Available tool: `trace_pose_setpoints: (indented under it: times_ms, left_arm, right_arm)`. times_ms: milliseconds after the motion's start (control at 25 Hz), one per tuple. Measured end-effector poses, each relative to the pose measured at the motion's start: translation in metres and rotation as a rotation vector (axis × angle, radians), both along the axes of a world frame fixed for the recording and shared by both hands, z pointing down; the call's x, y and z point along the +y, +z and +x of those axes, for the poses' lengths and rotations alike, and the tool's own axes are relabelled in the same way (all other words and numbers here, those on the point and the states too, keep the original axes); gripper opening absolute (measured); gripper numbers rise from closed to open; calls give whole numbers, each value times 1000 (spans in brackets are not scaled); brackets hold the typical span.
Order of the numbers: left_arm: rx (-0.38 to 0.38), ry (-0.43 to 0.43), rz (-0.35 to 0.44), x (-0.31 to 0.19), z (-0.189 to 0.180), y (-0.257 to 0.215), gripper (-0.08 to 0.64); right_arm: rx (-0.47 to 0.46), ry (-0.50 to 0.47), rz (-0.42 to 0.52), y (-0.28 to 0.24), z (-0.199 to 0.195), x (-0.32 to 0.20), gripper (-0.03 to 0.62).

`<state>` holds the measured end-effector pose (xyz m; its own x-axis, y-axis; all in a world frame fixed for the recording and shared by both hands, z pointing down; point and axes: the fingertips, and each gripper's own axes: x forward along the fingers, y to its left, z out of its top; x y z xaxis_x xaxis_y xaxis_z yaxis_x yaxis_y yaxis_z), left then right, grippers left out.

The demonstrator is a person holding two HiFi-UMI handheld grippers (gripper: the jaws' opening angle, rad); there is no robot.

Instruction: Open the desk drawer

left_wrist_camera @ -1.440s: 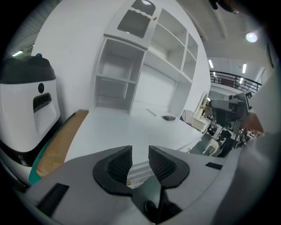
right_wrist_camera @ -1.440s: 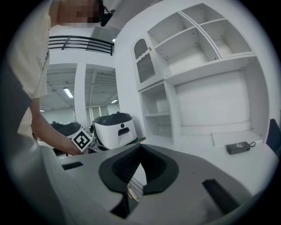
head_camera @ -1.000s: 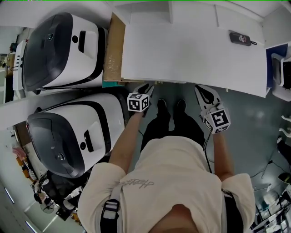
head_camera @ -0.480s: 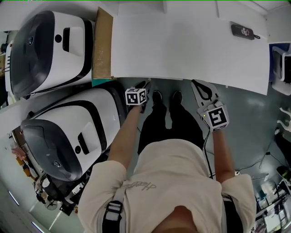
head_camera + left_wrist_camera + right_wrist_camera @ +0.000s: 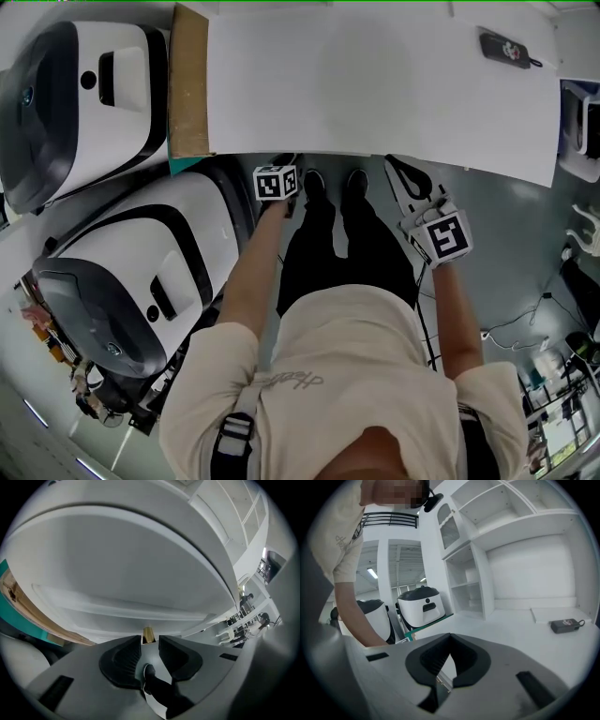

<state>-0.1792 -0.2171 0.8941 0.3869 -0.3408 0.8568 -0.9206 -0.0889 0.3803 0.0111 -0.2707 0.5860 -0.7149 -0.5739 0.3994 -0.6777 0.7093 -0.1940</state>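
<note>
The white desk (image 5: 375, 84) fills the top of the head view. Its front edge runs just beyond both grippers. My left gripper (image 5: 292, 161) reaches under that edge, left of the person's shoes (image 5: 333, 183). In the left gripper view, the left gripper (image 5: 150, 641) points up at the white drawer front (image 5: 131, 597). Its jaws stand a narrow gap apart, with a small tan piece (image 5: 148, 634) at their tips. I cannot tell whether they touch it. My right gripper (image 5: 396, 167) hangs in front of the desk edge, holding nothing. In its own view the right gripper (image 5: 450, 637) has its tips together.
Two large white-and-black machines (image 5: 122, 272) (image 5: 66, 94) stand at the left, close to my left arm. A brown cardboard sheet (image 5: 189, 84) lies along the desk's left end. A small black device (image 5: 506, 49) (image 5: 566, 625) rests on the far right of the desk. White shelving (image 5: 478, 588) rises behind the desk.
Both grippers have come closer to the desk's front edge. The left one's tips now sit under it. The right gripper stays shut and empty.
</note>
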Motion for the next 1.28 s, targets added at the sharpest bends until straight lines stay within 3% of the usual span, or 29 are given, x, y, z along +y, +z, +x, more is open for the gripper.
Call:
trace_pose_setpoints:
  times_ms: [680, 960, 1280]
  left_arm:
    - [-15, 24, 1, -8, 5, 10, 91]
    - [-17, 71, 1, -8, 8, 10, 89]
    - [-5, 85, -30, 1, 7, 9, 89]
  right_arm:
    - [25, -37, -40, 22, 2, 10, 2]
    - [18, -51, -37, 24, -5, 17, 2]
    - [16, -64, -58, 28, -10, 27, 2]
